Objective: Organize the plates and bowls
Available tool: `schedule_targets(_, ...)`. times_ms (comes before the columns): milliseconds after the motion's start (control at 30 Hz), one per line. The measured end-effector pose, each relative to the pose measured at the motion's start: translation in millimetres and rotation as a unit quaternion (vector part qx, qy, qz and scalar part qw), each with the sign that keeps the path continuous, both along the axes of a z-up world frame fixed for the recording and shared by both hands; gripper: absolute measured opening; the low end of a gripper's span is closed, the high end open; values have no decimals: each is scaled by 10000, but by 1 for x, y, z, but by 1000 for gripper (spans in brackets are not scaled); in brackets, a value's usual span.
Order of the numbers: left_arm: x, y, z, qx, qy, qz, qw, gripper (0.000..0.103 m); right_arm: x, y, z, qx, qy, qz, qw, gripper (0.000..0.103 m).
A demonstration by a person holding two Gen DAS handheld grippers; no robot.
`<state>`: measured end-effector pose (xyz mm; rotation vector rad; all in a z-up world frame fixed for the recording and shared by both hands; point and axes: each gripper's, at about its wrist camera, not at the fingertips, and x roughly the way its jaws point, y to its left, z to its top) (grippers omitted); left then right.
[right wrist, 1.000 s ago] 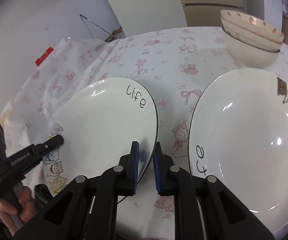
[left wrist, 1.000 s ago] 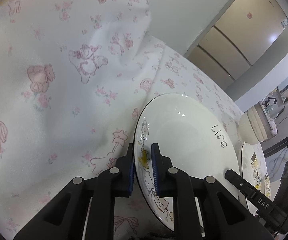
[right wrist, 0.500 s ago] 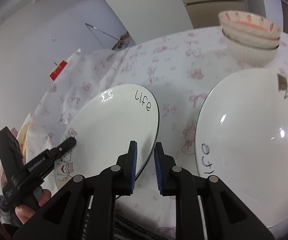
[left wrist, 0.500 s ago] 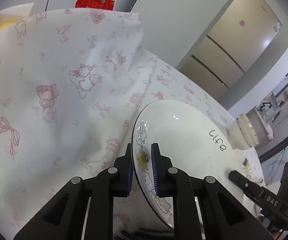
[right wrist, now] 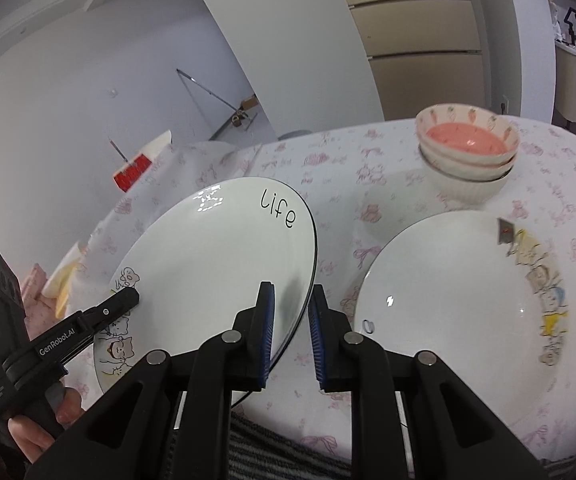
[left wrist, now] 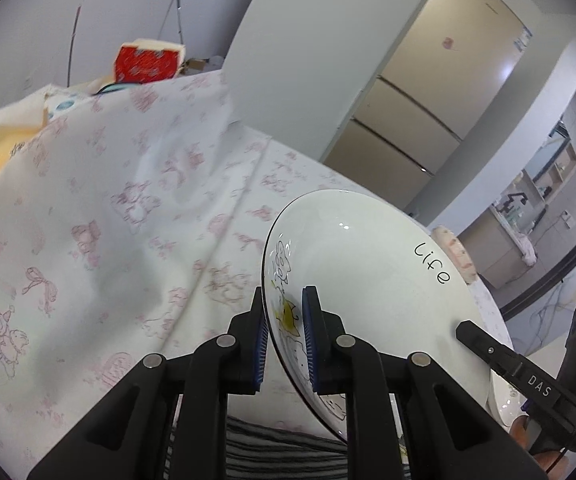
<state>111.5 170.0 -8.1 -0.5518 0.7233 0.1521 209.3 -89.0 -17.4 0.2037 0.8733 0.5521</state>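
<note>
A white plate (left wrist: 367,272) with "Life" written on it and cartoon cats on its rim hangs tilted above the table, held from both sides. My left gripper (left wrist: 284,312) is shut on its cartoon-side rim. My right gripper (right wrist: 291,304) is shut on the opposite rim of the same plate (right wrist: 216,264). The left gripper's finger (right wrist: 124,300) shows at the plate's left edge in the right wrist view, with a hand below it. A second white plate (right wrist: 459,312) with cartoon figures lies flat on the table to the right. Behind it stand stacked bowls (right wrist: 467,160), the top one pink inside.
The table wears a white cloth (left wrist: 108,220) with pink prints, rumpled and raised at the left. A red box (left wrist: 146,62) sits beyond that rise. Tall beige cabinets (left wrist: 439,100) stand behind the table. Striped fabric (right wrist: 288,448) lies at the near edge.
Both grippers have risen together with the "Life" plate, which has come up off the cloth. The table, the second plate and the bowls now sit lower and farther off.
</note>
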Motion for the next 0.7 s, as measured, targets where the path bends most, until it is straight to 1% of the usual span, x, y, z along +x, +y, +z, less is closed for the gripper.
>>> schedule_targets(100, 5, -19, 12, 12, -99, -111, 9999, 16, -2, -16, 9, -45, -18, -168, 9998, 16)
schedule_targets(267, 13, -55, 29, 10, -204, -440, 9988, 16, -10, -52, 25, -75, -197, -475, 9987, 16)
schedule_targets(400, 18, -83, 35, 99, -245, -709, 9971, 16, -15, -82, 29, -14, -229, -736, 9970, 16)
schedule_targets(533, 23, -106, 31, 162, -177, -929, 9954, 16, -17, -104, 23, -44, -195, -936, 9954, 16)
schedule_targets(600, 27, -116, 23, 223, -101, -996, 9947, 16, -16, -112, 17, -77, -132, -993, 9949, 17)
schedule_targets(700, 35, -126, 8, 202, 74, -1109, 9936, 16, -16, -122, 7, -129, -100, -1061, 9942, 17)
